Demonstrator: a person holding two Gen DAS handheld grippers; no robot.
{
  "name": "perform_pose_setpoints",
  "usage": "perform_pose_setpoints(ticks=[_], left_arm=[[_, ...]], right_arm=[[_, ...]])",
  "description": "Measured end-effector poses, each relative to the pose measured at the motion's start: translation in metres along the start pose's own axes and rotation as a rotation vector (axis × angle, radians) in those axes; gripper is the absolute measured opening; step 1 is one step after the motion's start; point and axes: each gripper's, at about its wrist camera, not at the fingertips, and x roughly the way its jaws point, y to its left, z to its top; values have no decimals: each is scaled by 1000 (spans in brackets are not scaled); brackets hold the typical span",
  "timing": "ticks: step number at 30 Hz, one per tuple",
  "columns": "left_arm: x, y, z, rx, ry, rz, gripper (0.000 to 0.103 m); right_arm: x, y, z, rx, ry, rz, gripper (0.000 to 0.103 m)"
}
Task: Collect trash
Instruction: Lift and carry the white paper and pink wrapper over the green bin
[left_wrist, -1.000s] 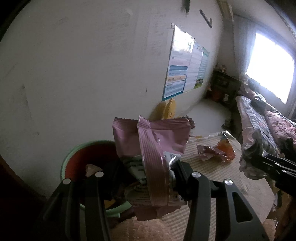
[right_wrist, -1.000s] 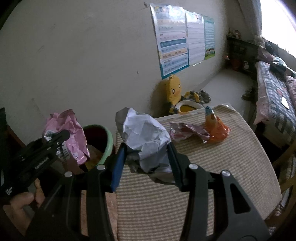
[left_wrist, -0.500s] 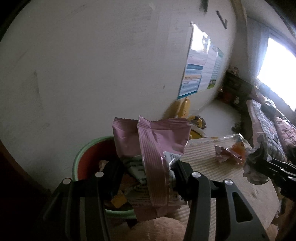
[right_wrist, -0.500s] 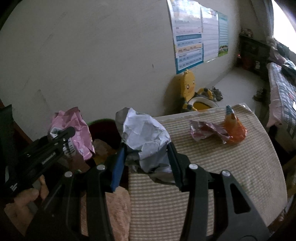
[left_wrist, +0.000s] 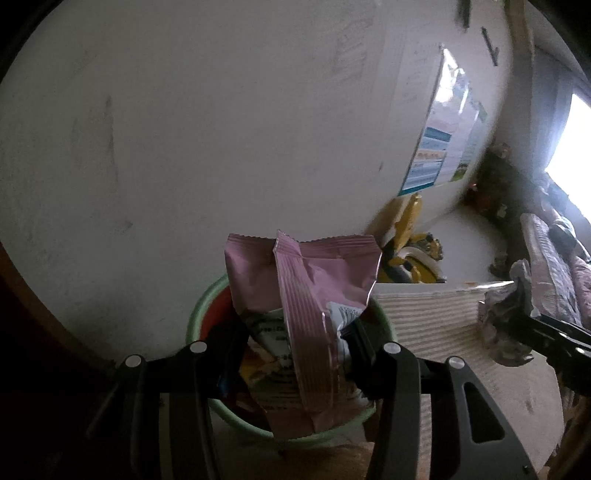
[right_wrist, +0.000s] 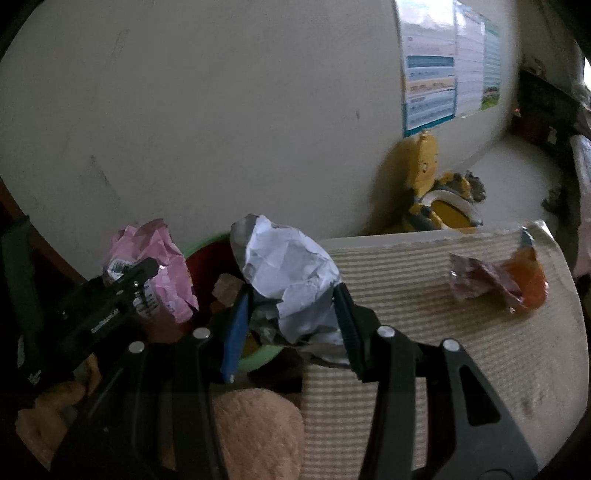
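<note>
My left gripper (left_wrist: 295, 354) is shut on a pink snack bag (left_wrist: 303, 295) and holds it right above the green-rimmed trash bin (left_wrist: 199, 317). My right gripper (right_wrist: 291, 317) is shut on a crumpled white and grey paper wad (right_wrist: 288, 273), at the bin's (right_wrist: 258, 360) right rim by the table's left edge. The pink bag (right_wrist: 155, 266) and left gripper (right_wrist: 122, 284) show left in the right wrist view. The paper wad (left_wrist: 506, 321) shows right in the left wrist view. An orange and dark red wrapper (right_wrist: 498, 280) lies on the table.
The table has a striped beige mat (right_wrist: 424, 295). A yellow child's potty (right_wrist: 439, 195) stands on the floor by the wall. A tan cushion (right_wrist: 255, 432) lies below the right gripper. A bed (left_wrist: 554, 266) is at far right.
Both grippers have moved left toward the bin. The pink bag now hangs over the bin's opening and the paper wad has reached the bin's rim.
</note>
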Motion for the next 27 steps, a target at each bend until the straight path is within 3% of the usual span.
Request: perform_pose_setpoints(ticks=[13, 27], left_arm=[[37, 20, 1, -18, 57, 25, 46], [52, 19, -1, -28, 84, 29, 46]], right_arm=[[55, 21, 17, -47, 97, 44, 45], [68, 25, 21, -61, 121, 38, 45]])
